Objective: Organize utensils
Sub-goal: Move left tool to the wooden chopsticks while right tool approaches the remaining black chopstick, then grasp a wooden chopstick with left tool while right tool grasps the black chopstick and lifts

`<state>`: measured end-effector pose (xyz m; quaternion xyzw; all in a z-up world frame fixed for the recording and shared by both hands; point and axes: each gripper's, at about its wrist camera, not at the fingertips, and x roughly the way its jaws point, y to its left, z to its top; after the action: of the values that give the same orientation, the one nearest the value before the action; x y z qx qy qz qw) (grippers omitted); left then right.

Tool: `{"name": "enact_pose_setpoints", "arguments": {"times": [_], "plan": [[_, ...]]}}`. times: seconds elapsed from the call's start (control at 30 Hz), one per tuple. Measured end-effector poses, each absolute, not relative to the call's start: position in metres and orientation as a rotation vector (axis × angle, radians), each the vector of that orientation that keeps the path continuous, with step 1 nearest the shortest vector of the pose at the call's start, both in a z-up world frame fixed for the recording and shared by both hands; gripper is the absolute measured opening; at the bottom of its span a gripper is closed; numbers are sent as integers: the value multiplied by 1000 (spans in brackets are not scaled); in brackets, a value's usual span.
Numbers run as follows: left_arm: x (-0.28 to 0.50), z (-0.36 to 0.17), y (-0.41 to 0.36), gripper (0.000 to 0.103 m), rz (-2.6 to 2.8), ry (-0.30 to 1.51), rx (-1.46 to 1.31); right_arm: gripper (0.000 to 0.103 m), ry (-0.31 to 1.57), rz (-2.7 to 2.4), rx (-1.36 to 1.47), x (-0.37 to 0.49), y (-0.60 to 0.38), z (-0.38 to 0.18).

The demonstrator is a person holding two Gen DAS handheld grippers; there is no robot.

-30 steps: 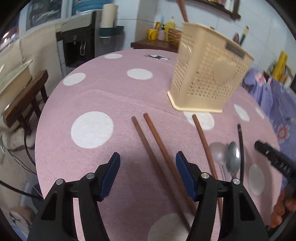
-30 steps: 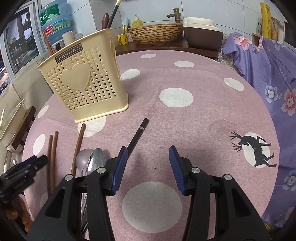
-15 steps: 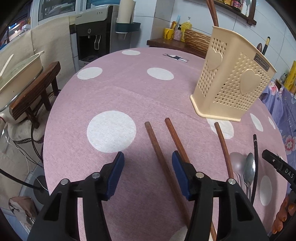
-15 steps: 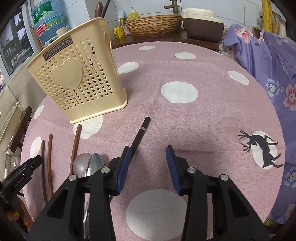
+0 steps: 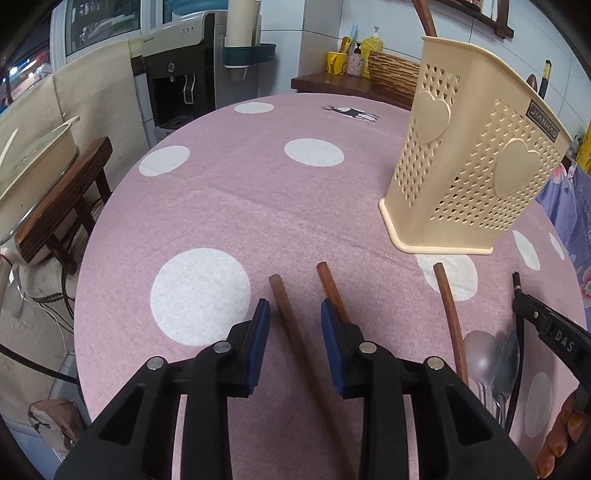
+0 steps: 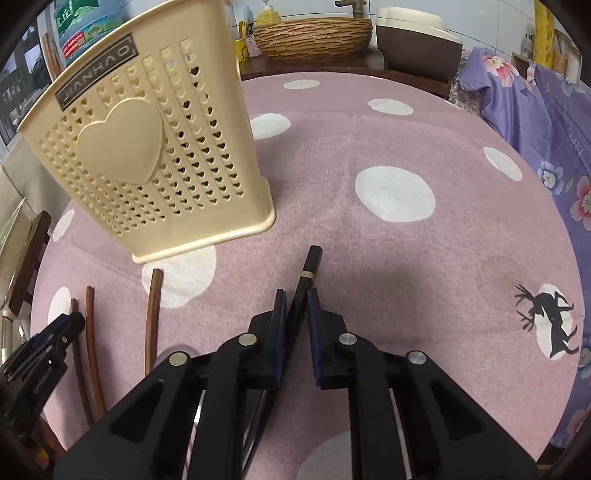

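Looking down on a round table under a pink tablecloth with white dots, loose utensils all lying along the near side. Got the left gripper low over the cloth, blue pads parted, jaws just been closing in but not pinching anything. One brown chopstick sitting in the gap between the pads, clear of both, its end poking out a little past the fingertips. Seeing a second brown chopstick just beside it, running in under the right-hand pad; touching or not, can't tell. Further right, spotting a third brown chopstick with its far end on a white dot just short of the cream utensil basket, then two metal spoons side by side next to it. Over to the right gripper — jaws just been closing as well, now pinched down on a black chopstick with a thin gold band. Pads snug on either side of the shaft, banded end sticking out past the fingertips toward the basket, the rest running back under the gripper body. Lifted off the cloth or not, can't tell. Basket standing upright further back on the table, full of little heart-shaped holes, a raised heart on each visible face, a brown handle showing above its rim. Also catching a few of the person's fingers at the bottom right of the left wrist view.
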<state>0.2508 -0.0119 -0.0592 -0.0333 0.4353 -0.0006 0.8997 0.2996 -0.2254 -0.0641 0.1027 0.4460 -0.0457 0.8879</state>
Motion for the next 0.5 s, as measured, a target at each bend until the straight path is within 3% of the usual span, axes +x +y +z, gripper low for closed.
{"name": "enact_pose_setpoints", "arguments": {"times": [0.2,0.3,0.5], "plan": [[252,-59,-19,19,-20,905,-62,11,930,-90,197,308,-221,-64],[252,-60,-18,10,-19,899,-67,11,925,-88,186,308,-219,-64],[256,-59,-11,9,-43,913,-131,9,914,-40,293,307,-231,-66]]}}
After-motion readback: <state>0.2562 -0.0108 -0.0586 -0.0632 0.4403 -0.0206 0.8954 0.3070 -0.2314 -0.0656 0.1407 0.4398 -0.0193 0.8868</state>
